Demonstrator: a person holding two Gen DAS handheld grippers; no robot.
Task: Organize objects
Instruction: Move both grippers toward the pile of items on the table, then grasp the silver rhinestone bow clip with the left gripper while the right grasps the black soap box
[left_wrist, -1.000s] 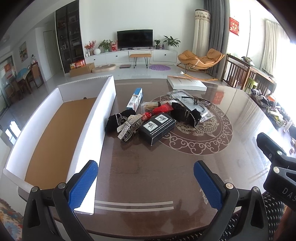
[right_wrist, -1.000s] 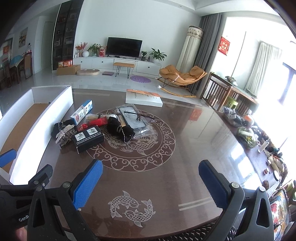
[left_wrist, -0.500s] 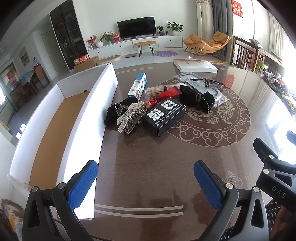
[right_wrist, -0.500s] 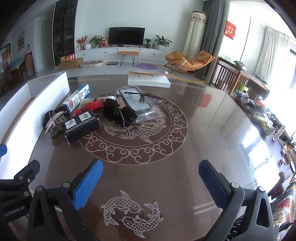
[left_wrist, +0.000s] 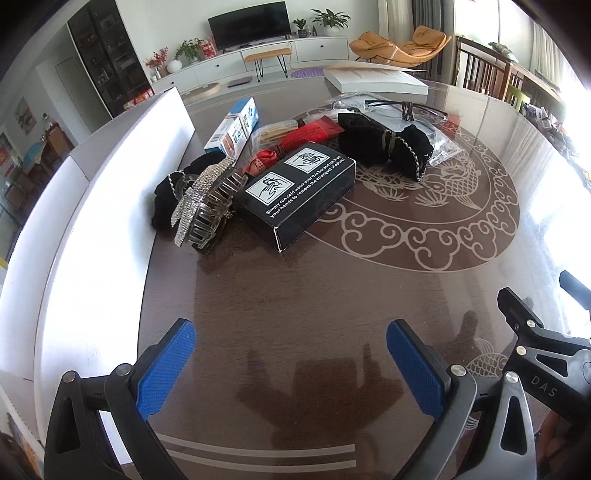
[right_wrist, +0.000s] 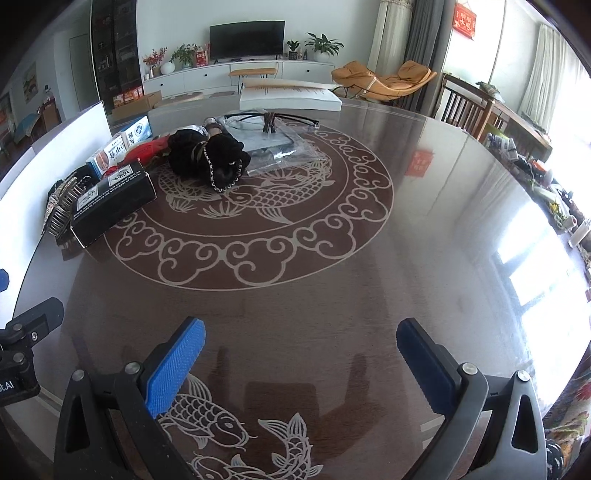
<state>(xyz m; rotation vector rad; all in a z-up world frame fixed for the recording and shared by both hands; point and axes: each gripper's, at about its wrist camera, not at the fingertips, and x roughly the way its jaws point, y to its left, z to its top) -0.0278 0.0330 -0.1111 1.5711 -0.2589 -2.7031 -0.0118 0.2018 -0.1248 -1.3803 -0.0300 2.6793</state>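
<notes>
Left tongs (left_wrist: 291, 363) spread wide, empty; right tongs (right_wrist: 301, 363) likewise, side by side

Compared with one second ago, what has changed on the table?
Both hand-held grippers, left and right, have moved forward toward the pile, which looks larger now. Both stay open and empty. The black box, the hair clip and the black pouch have not moved.

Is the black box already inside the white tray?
No, the black box lies on the table beside the rhinestone hair clip, outside the white tray.
</notes>
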